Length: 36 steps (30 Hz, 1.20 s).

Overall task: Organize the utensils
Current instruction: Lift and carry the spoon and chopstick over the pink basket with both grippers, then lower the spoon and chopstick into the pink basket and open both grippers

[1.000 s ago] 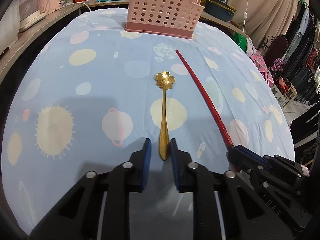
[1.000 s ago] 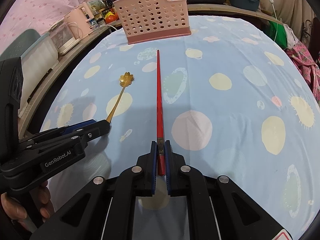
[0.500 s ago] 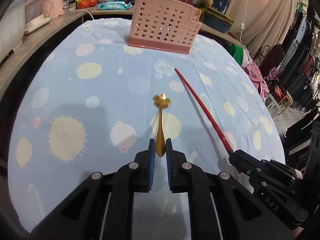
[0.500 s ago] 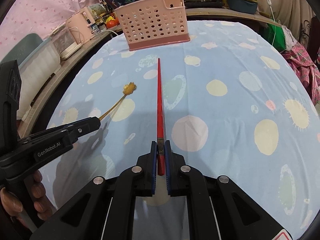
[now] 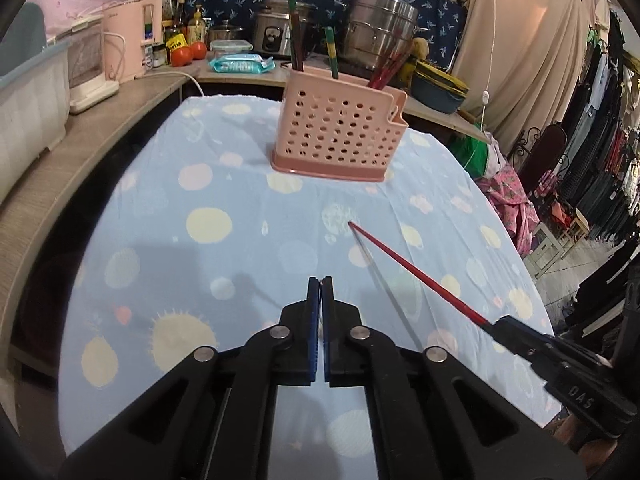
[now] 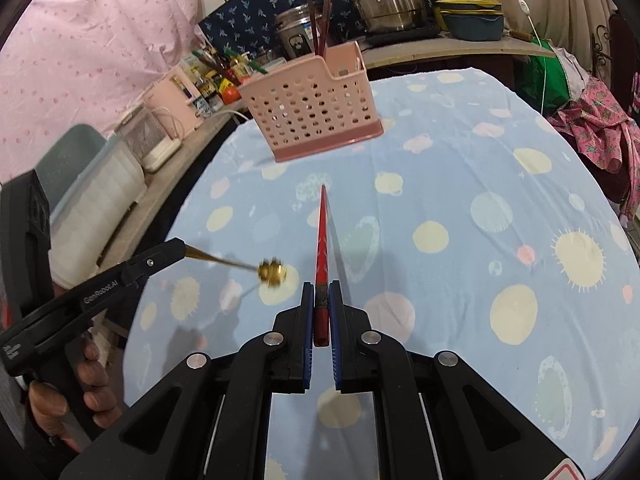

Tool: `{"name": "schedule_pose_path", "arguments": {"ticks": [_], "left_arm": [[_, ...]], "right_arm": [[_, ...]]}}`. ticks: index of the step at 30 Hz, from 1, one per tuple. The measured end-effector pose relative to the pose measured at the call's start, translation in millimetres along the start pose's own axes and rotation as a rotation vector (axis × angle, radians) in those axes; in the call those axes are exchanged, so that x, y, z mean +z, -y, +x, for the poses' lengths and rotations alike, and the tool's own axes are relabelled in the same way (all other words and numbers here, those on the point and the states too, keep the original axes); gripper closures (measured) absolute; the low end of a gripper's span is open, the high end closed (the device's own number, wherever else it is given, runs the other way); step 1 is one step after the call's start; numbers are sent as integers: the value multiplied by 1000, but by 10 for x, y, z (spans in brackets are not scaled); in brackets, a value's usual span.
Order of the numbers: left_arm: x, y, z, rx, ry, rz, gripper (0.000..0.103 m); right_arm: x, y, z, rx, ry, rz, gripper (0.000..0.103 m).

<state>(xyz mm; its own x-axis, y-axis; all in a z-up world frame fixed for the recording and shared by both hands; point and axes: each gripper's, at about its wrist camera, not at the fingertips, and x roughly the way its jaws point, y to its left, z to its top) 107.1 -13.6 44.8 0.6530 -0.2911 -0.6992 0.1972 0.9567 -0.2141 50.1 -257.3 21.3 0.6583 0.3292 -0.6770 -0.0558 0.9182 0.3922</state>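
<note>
While aloft over the spotted tablecloth [image 6: 500, 184], pink caddy [image 6: 312, 112] ahead, unobstructed.

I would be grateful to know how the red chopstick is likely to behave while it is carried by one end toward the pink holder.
The red chopstick juts straight from the right claw without sagging, so it is probably stiff and light. Held only at its end, the long shaft may pivot or slip. Its narrow tip should enter the pink holder easily.
</note>
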Motion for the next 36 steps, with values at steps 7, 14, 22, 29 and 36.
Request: {"name": "schedule_pose_path", "arguments": {"ticks": [7,14,22,29,36], "left_arm": [[264,-20,-132,11,55,13,102],[631,54,-279,4,127,42,102],[1141,163,-291,-19,198,63,102],[1722,292,-323,-31,289,102,102],[2393,362,-245,-1,370,122,102]], "right_arm": [[325,-6,-244,20,92,8,95],[778,9,-463,37,204,8,95],[1335,-52,-541,42,305,-17,95],[1917,-182,-591,35,414,-46,95],[2626,-375,-631,35,543,-65,95]]}}
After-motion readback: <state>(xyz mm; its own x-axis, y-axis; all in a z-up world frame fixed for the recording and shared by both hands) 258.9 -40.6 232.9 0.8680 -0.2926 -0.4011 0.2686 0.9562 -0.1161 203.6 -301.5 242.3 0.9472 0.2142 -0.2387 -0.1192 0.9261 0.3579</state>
